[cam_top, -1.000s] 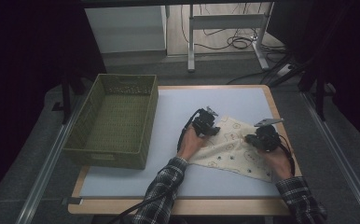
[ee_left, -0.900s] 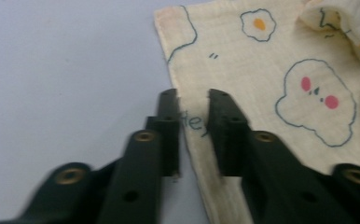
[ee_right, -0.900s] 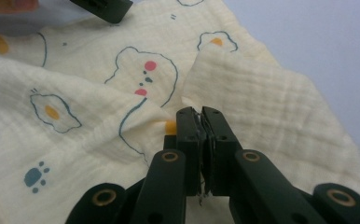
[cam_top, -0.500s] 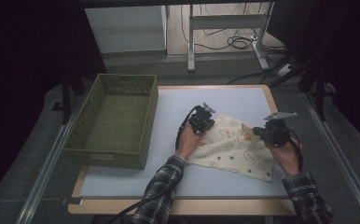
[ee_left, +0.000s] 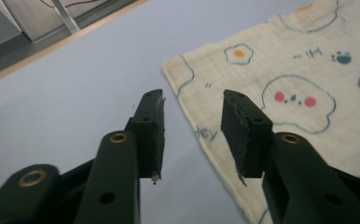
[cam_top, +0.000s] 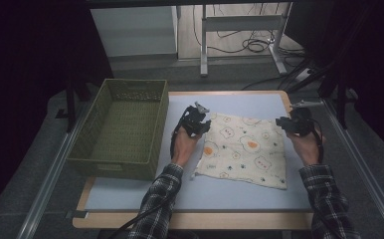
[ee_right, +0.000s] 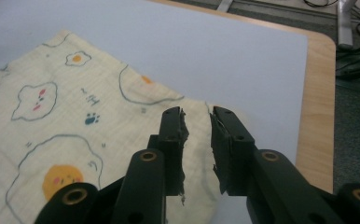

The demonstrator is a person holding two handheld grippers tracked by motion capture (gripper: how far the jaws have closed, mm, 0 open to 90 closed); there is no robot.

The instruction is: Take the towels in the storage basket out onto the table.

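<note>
Cream cloth [cam_top: 243,152], egg and paw prints, flat on table [cam_top: 230,194].

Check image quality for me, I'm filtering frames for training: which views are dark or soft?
High view: table lit, surroundings nearly black, cloth print soft. Left gripper view: evenly lit, near fingers slightly soft. Right gripper view: cloth sharp, no glare.
</note>
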